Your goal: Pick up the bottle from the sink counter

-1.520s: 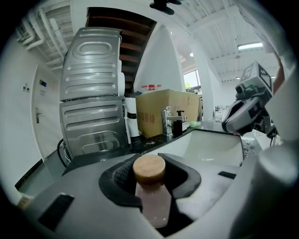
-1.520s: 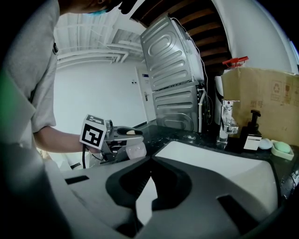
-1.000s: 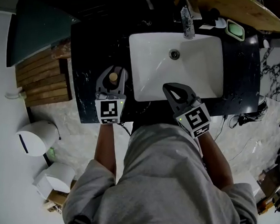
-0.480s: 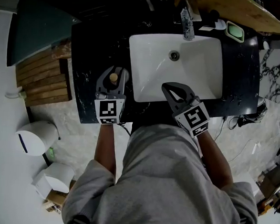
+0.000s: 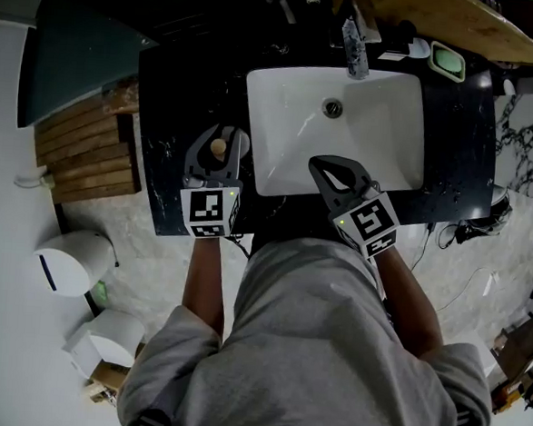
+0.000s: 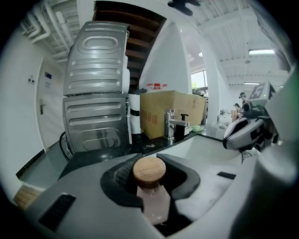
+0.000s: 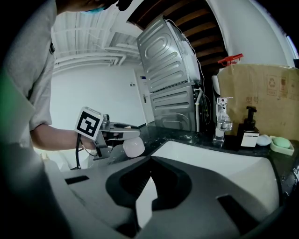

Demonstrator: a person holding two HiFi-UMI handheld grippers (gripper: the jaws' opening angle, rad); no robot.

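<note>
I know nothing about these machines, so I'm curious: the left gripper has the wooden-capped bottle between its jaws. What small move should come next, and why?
Probably raise the left gripper straight up a little. Its jaws look closed on the bottle just under the wooden cap, over the dark counter beside the sink. The right gripper is shut, empty and clear of it.

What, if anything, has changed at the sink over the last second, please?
Nothing visibly changed. The left claw stays shut on the bottle beside the sink; the right claw stays shut and empty over the sink's near edge.
</note>
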